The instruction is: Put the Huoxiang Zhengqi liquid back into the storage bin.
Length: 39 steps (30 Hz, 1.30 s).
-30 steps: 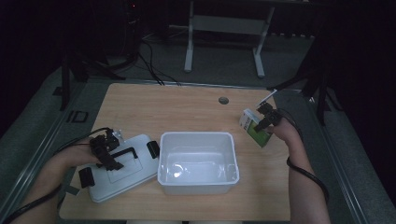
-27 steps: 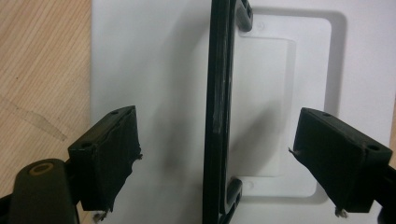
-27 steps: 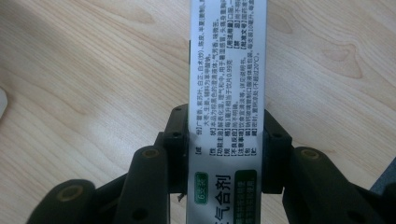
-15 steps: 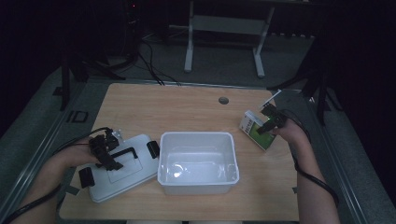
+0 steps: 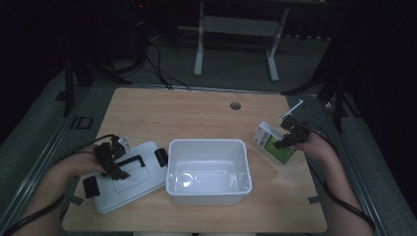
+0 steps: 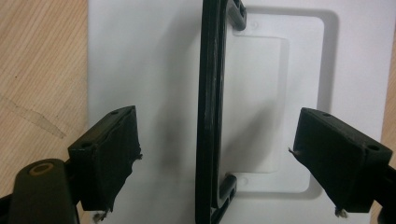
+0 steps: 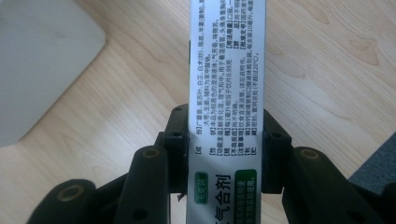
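Looking down from the high view, a wooden table (image 5: 196, 113) carries a white plastic tub (image 5: 208, 171) at its middle, open side up. Just left of the tub lies a flat white lid (image 5: 129, 178) with a black handle (image 5: 129, 161) across its top and black clips at its ends. The left gripper (image 5: 112, 156) hangs over the lid close by that handle, the person's left forearm coming in from the bottom left corner. On the right side of the table, right of the tub and apart from it, the right gripper (image 5: 289, 139) holds a small green and white carton (image 5: 273, 147), tilted, with its printed face turned up toward the camera. In the left gripper view, the two black jaws stand wide apart above the lid (image 6: 154, 70), and the handle (image 6: 210, 112) runs straight up the picture between them; neither pad touches it, and clear white plastic shows on both sides. A strip of bare table (image 6: 42, 70) shows at the left edge. In the right gripper view, the jaws are clamped on the carton (image 7: 227, 84), one pad pressed against each narrow side, with the long white face of small print running up and away from the camera and a green label low down near the pads. Under the carton the wood grain of the table (image 7: 327, 70) is in sight, and a rounded corner of the white tub (image 7: 42, 60) sits at the upper left.
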Available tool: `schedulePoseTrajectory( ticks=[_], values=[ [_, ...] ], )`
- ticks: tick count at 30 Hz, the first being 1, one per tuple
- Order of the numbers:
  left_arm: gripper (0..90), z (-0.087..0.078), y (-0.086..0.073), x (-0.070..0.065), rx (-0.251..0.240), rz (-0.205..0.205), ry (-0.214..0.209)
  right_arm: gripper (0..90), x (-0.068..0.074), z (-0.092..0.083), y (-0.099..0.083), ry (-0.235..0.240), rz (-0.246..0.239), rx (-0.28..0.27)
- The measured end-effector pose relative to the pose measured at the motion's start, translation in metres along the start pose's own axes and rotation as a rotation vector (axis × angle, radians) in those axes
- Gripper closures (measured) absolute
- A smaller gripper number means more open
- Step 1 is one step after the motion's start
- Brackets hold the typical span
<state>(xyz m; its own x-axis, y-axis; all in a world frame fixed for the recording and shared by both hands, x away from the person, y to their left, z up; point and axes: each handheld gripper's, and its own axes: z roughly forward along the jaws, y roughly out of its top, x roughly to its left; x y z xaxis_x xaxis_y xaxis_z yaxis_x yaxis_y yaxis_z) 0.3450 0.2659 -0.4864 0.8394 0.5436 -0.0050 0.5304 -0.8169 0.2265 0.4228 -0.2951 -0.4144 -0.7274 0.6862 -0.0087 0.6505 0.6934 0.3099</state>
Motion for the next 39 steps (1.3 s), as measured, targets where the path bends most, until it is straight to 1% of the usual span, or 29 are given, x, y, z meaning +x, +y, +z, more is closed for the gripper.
schedulePoseTrajectory(
  ticks=[1, 2, 3, 5, 7, 9, 13, 17, 18, 20, 21, 22, 23, 24, 29, 34, 36, 39],
  values=[
    [14.6, 0.000, 0.000, 0.000, -0.001, 0.002, 0.001, 63.4, 0.002, -0.004, -0.001, -0.005, -0.012, 0.000],
    [14.6, 0.000, 0.000, 0.000, -0.001, 0.002, 0.001, 63.4, 0.002, -0.004, -0.001, -0.005, -0.012, 0.000],
    [14.6, -0.001, 0.001, 0.000, -0.001, 0.002, -0.001, 63.4, 0.007, -0.012, -0.002, -0.005, -0.032, -0.008],
    [14.6, -0.002, 0.003, 0.000, 0.006, 0.008, 0.003, 63.4, 0.011, -0.020, -0.003, 0.002, -0.038, -0.010],
    [14.6, -0.003, 0.004, -0.001, 0.007, 0.011, 0.003, 63.4, 0.017, -0.029, -0.003, -0.004, -0.057, -0.017],
    [14.6, -0.003, 0.005, -0.001, 0.008, 0.016, 0.005, 63.3, 0.023, -0.040, -0.003, -0.019, -0.083, -0.041],
    [14.6, -0.002, 0.005, -0.002, 0.001, 0.014, 0.006, 63.4, 0.034, -0.061, -0.003, -0.013, -0.122, -0.080],
    [14.6, -0.002, 0.006, -0.004, 0.002, 0.014, 0.002, 63.4, 0.051, -0.079, 0.002, -0.026, -0.178, -0.099],
    [14.6, -0.002, 0.006, -0.004, 0.002, 0.015, 0.002, 63.4, 0.055, -0.084, 0.003, -0.023, -0.194, -0.109],
    [14.6, -0.002, 0.007, -0.004, -0.001, 0.015, 0.004, 63.4, 0.064, -0.093, 0.006, 0.000, -0.229, -0.132],
    [14.6, -0.002, 0.007, -0.004, -0.001, 0.015, 0.004, 63.4, 0.064, -0.093, 0.006, 0.000, -0.229, -0.132],
    [14.6, -0.003, 0.007, -0.004, 0.000, 0.016, 0.006, 63.4, 0.067, -0.095, 0.007, 0.002, -0.241, -0.138],
    [14.6, -0.004, 0.007, -0.004, 0.001, 0.016, 0.007, 63.4, 0.075, -0.102, 0.010, 0.004, -0.264, -0.146],
    [14.6, -0.004, 0.008, -0.004, 0.001, 0.019, 0.010, 63.4, 0.079, -0.104, 0.012, 0.003, -0.281, -0.152],
    [14.6, -0.005, 0.008, -0.005, -0.001, 0.017, 0.010, 63.4, 0.100, -0.109, 0.020, 0.051, -0.355, -0.169],
    [14.6, -0.006, 0.007, -0.005, 0.004, 0.021, 0.014, 63.4, 0.123, -0.107, 0.028, 0.085, -0.431, -0.168],
    [14.6, -0.006, 0.007, -0.005, 0.002, 0.019, 0.012, 63.4, 0.131, -0.105, 0.032, 0.099, -0.458, -0.163],
    [14.6, -0.005, 0.008, -0.005, 0.003, 0.027, 0.008, 63.4, 0.143, -0.101, 0.037, 0.113, -0.497, -0.158]
  ],
)
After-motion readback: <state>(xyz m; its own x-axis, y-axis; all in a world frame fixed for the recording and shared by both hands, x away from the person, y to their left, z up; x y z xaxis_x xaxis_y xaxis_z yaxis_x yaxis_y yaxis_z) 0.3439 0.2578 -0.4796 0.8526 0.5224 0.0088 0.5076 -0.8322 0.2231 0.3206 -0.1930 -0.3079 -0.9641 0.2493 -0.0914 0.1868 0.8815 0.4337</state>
